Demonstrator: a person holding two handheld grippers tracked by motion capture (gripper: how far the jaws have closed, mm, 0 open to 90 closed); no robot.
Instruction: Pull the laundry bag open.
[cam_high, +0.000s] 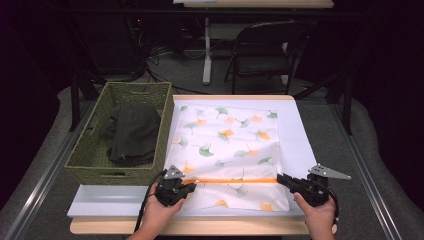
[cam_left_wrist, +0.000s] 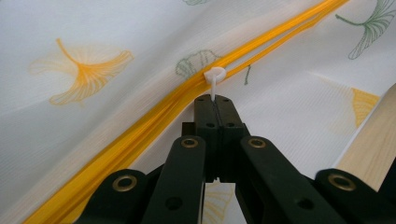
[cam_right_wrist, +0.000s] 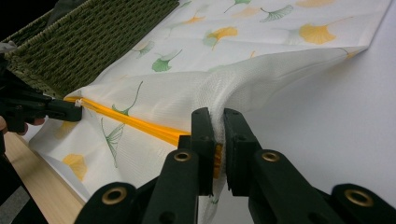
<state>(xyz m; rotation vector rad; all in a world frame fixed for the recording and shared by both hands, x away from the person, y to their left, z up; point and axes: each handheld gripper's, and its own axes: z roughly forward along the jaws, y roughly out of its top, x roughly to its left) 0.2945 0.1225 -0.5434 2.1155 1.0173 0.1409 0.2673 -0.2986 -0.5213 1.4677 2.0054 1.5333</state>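
White ginkgo-print mesh bag (cam_high: 227, 150) lies flat, its orange zipper (cam_high: 235, 180) (apparently closed) stretched taut.

The dark cloth (cam_high: 131, 134) in the basket (cam_high: 95, 165) is too dim to identify. The basket's near wall hides part of it. The bench's (cam_high: 200, 227) near edge cuts both forearms.

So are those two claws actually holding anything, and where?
Yes. The left claw pinches the white zipper pull of the leaf-print fabric bag. The right claw clamps the bunched fabric at the other end of the orange zipper.
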